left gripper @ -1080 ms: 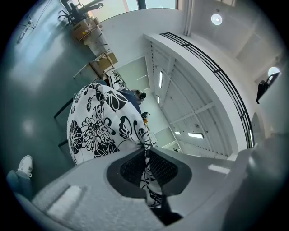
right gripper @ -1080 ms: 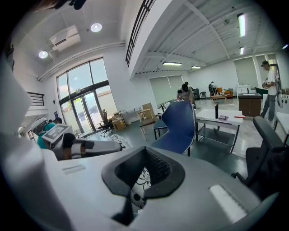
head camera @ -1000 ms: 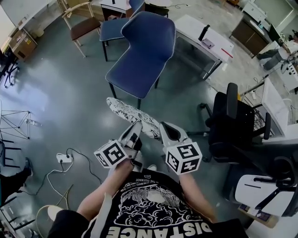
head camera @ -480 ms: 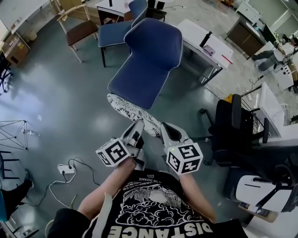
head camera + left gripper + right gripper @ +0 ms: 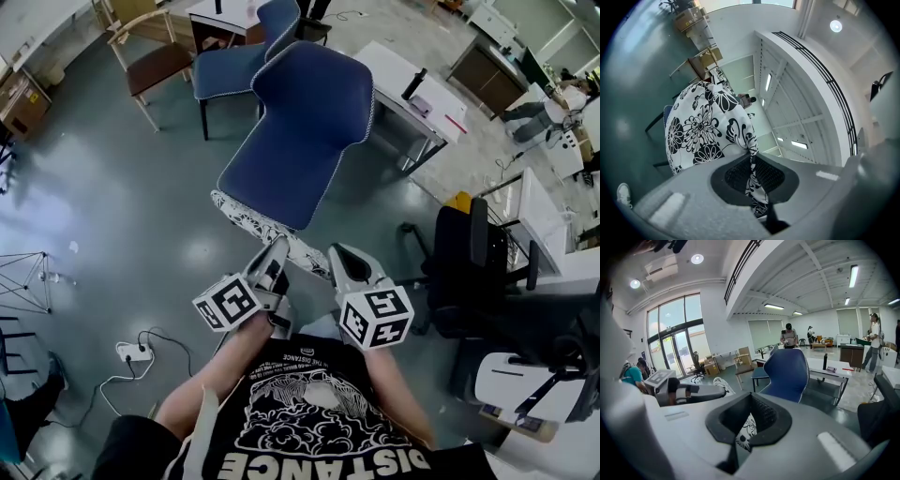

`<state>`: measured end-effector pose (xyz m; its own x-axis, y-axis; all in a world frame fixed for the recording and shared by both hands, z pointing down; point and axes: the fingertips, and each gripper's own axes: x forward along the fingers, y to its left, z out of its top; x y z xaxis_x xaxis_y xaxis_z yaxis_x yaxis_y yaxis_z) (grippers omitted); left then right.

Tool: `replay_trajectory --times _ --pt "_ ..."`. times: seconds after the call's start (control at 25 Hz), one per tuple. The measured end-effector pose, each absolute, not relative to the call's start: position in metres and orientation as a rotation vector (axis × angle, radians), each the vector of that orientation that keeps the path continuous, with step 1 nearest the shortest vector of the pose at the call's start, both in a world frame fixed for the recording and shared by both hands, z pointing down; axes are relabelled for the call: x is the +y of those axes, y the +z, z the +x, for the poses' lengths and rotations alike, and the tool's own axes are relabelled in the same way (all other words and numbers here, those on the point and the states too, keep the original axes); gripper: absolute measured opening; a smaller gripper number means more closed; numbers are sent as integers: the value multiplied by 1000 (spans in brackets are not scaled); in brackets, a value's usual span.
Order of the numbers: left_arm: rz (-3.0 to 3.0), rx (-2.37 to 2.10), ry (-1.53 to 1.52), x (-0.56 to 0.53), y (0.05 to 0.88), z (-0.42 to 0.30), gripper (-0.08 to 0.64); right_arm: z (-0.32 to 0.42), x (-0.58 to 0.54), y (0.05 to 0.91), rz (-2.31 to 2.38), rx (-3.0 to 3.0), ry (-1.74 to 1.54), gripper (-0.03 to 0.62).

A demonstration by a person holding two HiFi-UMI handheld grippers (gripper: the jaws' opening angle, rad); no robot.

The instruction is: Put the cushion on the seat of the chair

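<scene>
Carrying the cushion (image 5: 251, 217) in flat over the front edge of the seat is what this step calls for, I judge. Hold both grips firm, bring it squarely above the seat of the blue chair (image 5: 305, 112), lower it level, and only then let go, so it does not slide off the front. The flowered cushion hangs in the air in front of the person, its far end at the seat's front edge. Whether it touches there I cannot tell, and it is not yet on the seat. The left tool (image 5: 278, 251) is nearly closed, pinching the cushion's near edge. The right tool (image 5: 336, 257) pinches that same edge just beside it. Both forearms reach forward side by side from the body. The left tool looks rolled onto its side, and the right tilts somewhat downward.
</scene>
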<state>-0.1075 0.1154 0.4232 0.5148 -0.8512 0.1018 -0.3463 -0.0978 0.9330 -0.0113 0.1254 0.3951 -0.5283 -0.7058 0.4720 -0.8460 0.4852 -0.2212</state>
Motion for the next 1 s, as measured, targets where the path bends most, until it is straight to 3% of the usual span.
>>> replay_trajectory --times 1.0 --pt "1486 -1346 -605 28 460 -92 17 12 -15 431 918 -2543 727 0"
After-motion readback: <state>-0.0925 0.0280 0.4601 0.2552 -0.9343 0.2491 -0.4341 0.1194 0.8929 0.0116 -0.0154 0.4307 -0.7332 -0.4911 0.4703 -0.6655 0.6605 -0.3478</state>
